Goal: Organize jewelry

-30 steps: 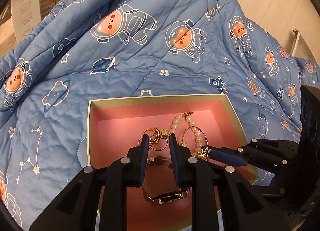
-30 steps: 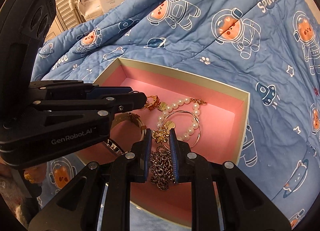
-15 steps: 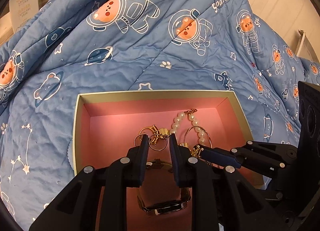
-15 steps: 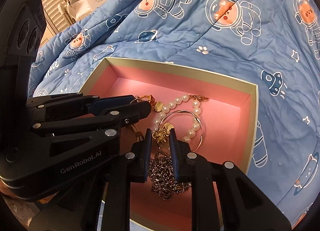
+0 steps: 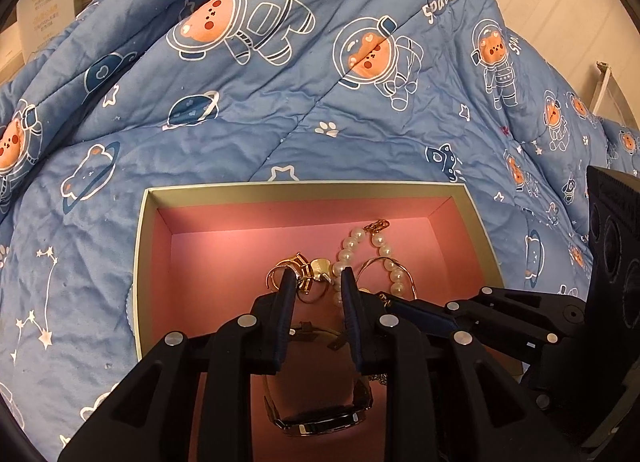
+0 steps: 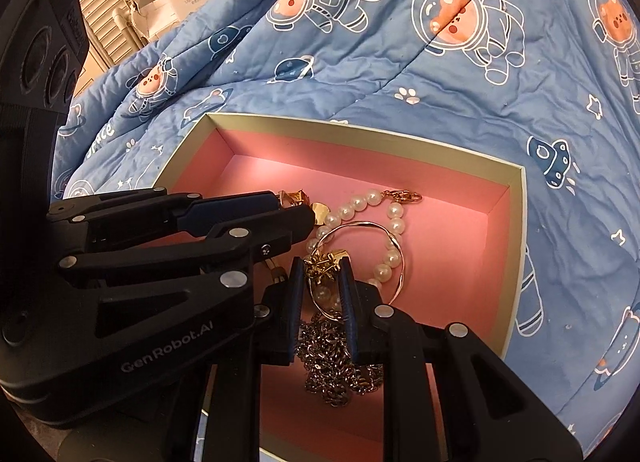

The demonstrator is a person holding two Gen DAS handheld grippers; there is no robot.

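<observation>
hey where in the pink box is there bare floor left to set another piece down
Bare floor runs along the pink box's left wall and far wall, left of the gold rings. The near right is crowded: pearl bracelet, gold hoop, chain, watch.

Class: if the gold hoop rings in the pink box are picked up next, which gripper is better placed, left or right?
Left. The left gripper straddles the gold hoop rings; the right gripper sits over a gold charm and chain.
</observation>
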